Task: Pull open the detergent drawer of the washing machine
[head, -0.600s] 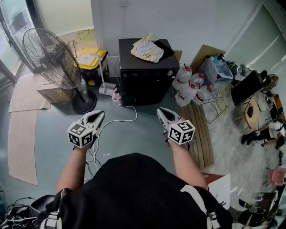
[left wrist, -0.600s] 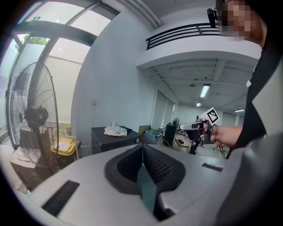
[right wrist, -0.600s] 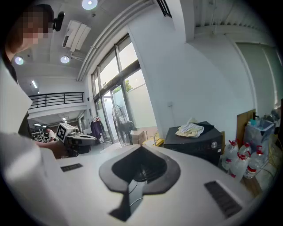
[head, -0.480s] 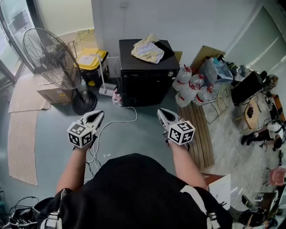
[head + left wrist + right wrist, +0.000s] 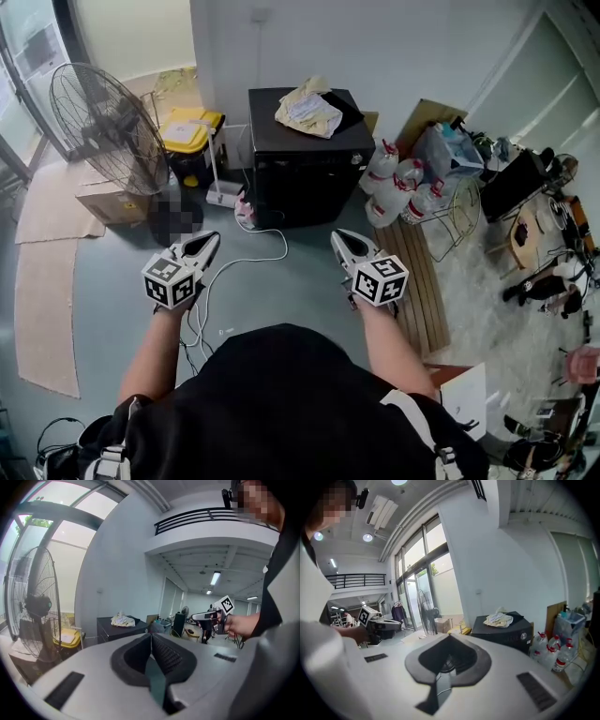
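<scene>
The black washing machine (image 5: 305,159) stands against the white wall, a crumpled pale cloth (image 5: 307,108) on its top. I cannot make out its detergent drawer from here. It also shows small and far off as the washing machine (image 5: 117,629) in the left gripper view and the washing machine (image 5: 506,634) in the right gripper view. My left gripper (image 5: 208,240) and right gripper (image 5: 337,234) hang in the air over the floor, well short of the machine. Both point toward it. Each has its jaws shut with nothing between them.
A large standing fan (image 5: 103,127) and a yellow-lidded bin (image 5: 192,127) stand left of the machine. Several water bottles (image 5: 398,187) and a wire rack sit to its right. A white cable (image 5: 253,258) trails across the grey floor, and wooden slats (image 5: 422,281) lie at the right.
</scene>
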